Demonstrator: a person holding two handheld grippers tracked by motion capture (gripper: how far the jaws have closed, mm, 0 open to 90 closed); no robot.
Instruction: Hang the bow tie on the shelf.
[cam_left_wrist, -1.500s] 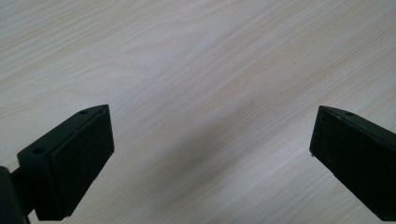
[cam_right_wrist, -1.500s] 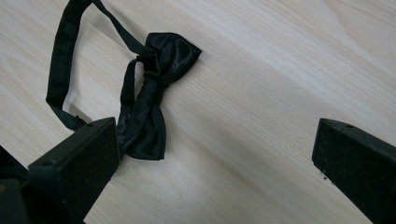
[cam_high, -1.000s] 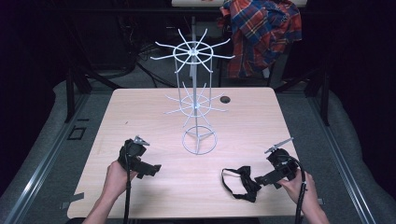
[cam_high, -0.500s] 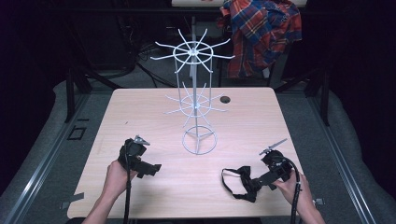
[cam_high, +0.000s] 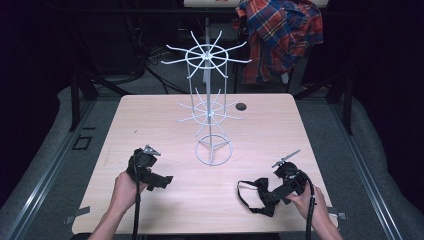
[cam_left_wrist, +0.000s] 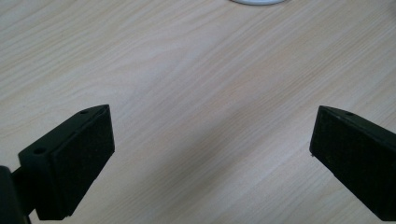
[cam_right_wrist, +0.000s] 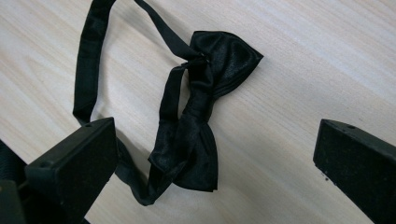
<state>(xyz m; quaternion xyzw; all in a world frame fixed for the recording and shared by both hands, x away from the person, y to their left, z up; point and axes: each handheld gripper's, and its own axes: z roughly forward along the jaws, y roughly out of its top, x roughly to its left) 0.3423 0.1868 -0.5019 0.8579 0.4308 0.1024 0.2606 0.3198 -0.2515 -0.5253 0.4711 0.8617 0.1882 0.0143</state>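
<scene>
We are working low in the high view, with the black bow tie (cam_high: 260, 192) lying flat on the wooden table (cam_high: 150, 115) at the lower right of the frame, its strap looping out toward the left. Our right gripper (cam_high: 280, 190) is hovering just beside it with its jaws standing wide apart; in the right gripper view the bow tie (cam_right_wrist: 201, 116) is sitting between the two black pads, nearer the left one, and nothing is being pinched. Our left gripper (cam_high: 161, 181) is waiting at the lower left of the high view, well apart from the tie, and the left gripper view is showing its jaws spread wide over bare wood.

We are judging the tie to be light, soft and limp, with a satiny sheen that suggests it may slide between the pads. The thin strap (cam_right_wrist: 86, 60) will likely droop and trail when lifted, so we are favouring the bunched centre knot (cam_right_wrist: 198, 77), where the fabric is thickest and a firm pinch should bite. Taking it by a wing would probably let it fold and slip.

The white wire rack (cam_high: 210, 100) is standing at the centre of the high view, and its thin spokes could snag the dangling loop.
</scene>
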